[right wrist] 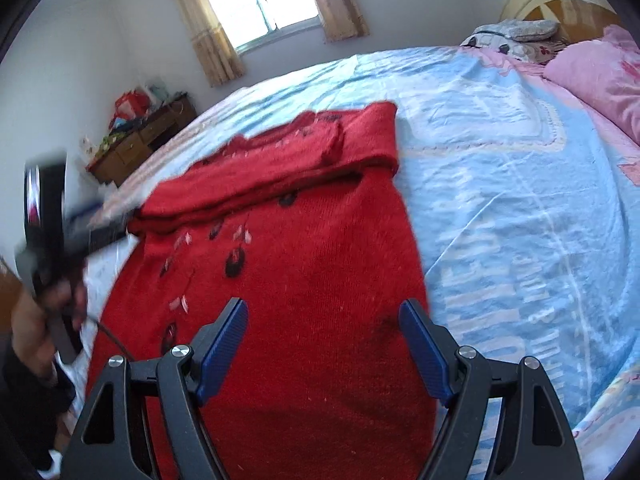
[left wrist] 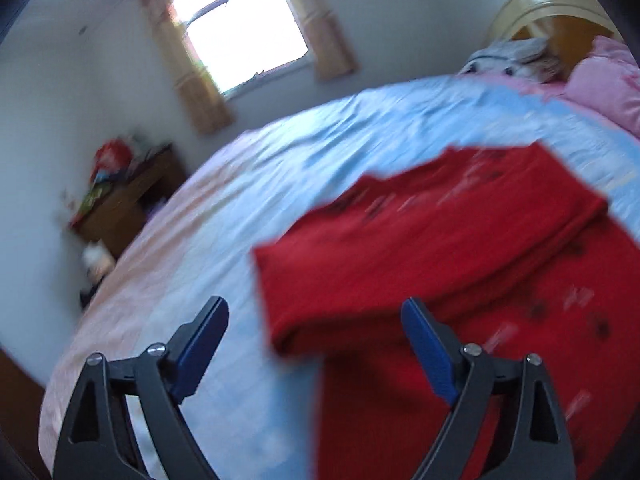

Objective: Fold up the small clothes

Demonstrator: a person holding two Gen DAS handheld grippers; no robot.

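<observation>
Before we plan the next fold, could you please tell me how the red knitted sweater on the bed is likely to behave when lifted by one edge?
The red knitted sweater will probably droop limply: its folded top lies soft and creased. The fuzzy knit looks grippy, likely dragging on the light blue bedsheet.

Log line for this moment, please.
stage: mid-fold | red sweater: flat on bed, far part folded over | left gripper: open, empty | right gripper: open, empty

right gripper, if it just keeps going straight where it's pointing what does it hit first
Most likely the red sweater. The right gripper is open with nothing between its fingers, and it points down at the sweater's flat body spread on the bed sheet. How far above the knit it is remains unclear.
</observation>
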